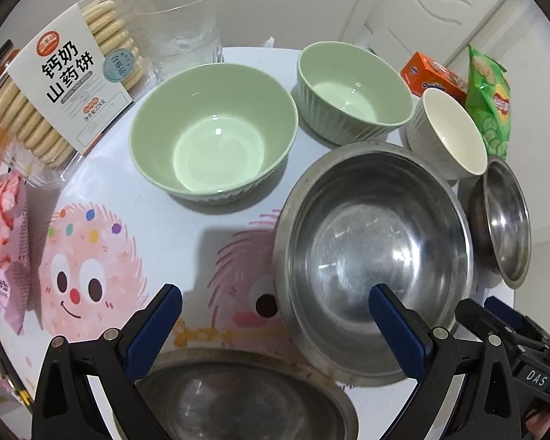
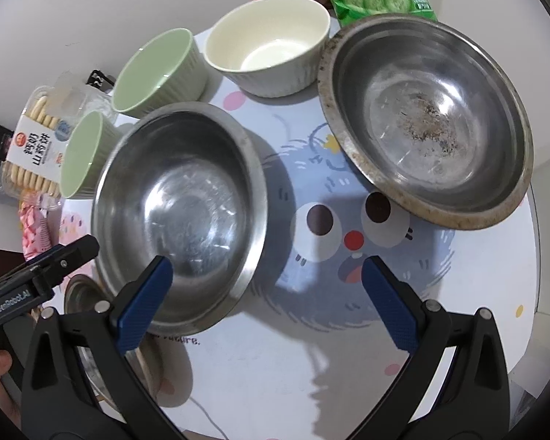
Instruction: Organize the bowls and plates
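The right gripper (image 2: 267,300) is pointing steeply down with jaws spread wide and nothing between them, its left finger hanging over the steel bowl (image 2: 179,216) — mouth up, round, mid-table. The left gripper (image 1: 275,322) is likewise gaping empty beside that bowl. Only the right view is showing the stained steel bowl (image 2: 429,117) lying tilted near the table's (image 2: 311,366) far right edge; only the left is showing the green bowl (image 1: 212,135) fully.

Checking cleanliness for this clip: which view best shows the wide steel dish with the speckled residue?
The right wrist view: the wide steel dish faces the camera whole, with specks across its bottom and a stained rim. The left wrist view shows it only squeezed at the right edge, residue unreadable.
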Demonstrator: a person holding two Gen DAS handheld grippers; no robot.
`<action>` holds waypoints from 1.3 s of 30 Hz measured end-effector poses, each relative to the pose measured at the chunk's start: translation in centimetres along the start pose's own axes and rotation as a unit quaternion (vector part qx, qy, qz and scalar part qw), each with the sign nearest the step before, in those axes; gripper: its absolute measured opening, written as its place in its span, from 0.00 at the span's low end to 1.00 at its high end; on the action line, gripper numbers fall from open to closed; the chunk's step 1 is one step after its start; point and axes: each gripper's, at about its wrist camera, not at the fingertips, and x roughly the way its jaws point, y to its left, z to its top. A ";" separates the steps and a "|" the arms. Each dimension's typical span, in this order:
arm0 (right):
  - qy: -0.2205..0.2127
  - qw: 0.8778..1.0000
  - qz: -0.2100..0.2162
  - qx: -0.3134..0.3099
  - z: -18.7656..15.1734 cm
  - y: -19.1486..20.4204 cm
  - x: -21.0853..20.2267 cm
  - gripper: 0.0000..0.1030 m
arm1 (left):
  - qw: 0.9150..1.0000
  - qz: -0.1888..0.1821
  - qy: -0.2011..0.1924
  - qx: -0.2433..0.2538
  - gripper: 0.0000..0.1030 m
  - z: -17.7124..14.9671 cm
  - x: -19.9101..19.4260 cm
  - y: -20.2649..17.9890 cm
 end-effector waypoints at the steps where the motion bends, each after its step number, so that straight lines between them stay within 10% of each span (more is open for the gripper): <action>1: 0.005 1.000 0.002 0.004 0.1 -0.1 0.2 0.97 | 1.000 -0.005 0.004 -0.003 0.98 0.2 0.2 0.0; 10: 0.027 1.000 -0.001 -0.001 1.2 0.6 2.1 0.75 | 0.999 -0.008 0.037 -0.013 0.49 0.8 2.6 -0.4; 18: 0.034 0.999 0.002 0.004 1.8 0.6 2.8 0.33 | 0.999 -0.004 0.044 0.004 0.17 1.1 3.4 -1.2; 26: 0.033 0.999 0.024 -0.009 2.3 1.1 2.8 0.14 | 0.999 -0.008 0.046 -0.004 0.14 2.0 3.9 -1.1; 39: 0.018 0.999 0.030 -0.018 1.8 0.8 0.5 0.14 | 1.000 -0.010 0.016 0.001 0.14 0.6 1.2 -1.0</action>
